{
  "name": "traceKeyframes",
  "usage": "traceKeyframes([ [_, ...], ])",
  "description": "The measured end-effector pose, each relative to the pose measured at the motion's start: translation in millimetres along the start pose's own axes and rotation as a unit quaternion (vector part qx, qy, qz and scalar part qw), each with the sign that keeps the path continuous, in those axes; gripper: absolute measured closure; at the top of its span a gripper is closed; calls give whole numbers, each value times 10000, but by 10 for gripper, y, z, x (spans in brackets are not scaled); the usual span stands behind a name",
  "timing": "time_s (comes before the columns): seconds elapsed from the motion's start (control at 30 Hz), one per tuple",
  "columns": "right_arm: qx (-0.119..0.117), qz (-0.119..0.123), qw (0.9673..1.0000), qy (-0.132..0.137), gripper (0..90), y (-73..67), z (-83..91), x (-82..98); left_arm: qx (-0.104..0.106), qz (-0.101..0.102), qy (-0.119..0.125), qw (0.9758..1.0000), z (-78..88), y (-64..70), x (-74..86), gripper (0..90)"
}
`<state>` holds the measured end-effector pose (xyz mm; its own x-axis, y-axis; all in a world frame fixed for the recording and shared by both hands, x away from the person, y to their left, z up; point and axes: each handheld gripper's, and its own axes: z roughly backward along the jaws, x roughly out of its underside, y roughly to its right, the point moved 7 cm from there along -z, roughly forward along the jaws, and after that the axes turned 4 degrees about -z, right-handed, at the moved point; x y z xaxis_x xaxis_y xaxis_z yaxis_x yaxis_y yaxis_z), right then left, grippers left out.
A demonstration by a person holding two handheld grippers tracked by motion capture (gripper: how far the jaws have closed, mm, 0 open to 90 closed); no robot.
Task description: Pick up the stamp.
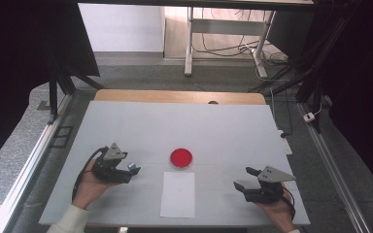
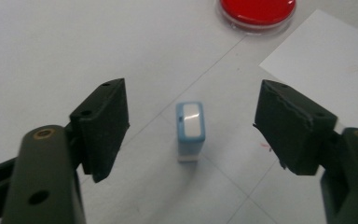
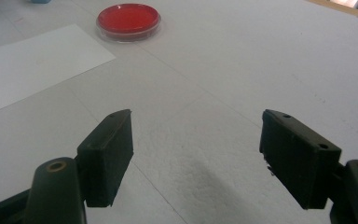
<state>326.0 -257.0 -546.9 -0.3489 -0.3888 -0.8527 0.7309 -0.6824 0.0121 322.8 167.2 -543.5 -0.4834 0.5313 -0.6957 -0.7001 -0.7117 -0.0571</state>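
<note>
A small blue block with a white top (image 2: 190,130) stands upright on the white table, seen in the high view as a blue speck (image 1: 133,167). My left gripper (image 2: 191,126) straddles it, jaws wide on either side and not touching it; in the high view the left gripper (image 1: 130,171) sits at the table's left. A round red dish (image 1: 181,158) lies at the centre, also at the top of the left gripper view (image 2: 256,11) and in the right gripper view (image 3: 128,21). My right gripper (image 1: 245,178) rests open at the right with nothing between its pads (image 3: 196,149).
A white paper sheet (image 1: 178,194) lies in front of the red dish, near the table's front edge. The white table top (image 1: 184,126) has a wooden strip along its far edge. Dark frames and cables stand beyond the table.
</note>
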Motion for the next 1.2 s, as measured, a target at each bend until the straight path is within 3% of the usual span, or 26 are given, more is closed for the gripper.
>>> traceKeyframes([
  [0.3,-43,-7,10000,-21,254,0,-15,11,39,-113,-125,9999,-63,0,35,415],
  [0.57,-28,-7,10000,-23,258,8,-14,16,151,-94,-118,9998,-83,11,67,528],
  [1.2,-9,-3,10000,-62,262,13,-17,27,133,-153,-227,9995,-104,18,97,751],
])
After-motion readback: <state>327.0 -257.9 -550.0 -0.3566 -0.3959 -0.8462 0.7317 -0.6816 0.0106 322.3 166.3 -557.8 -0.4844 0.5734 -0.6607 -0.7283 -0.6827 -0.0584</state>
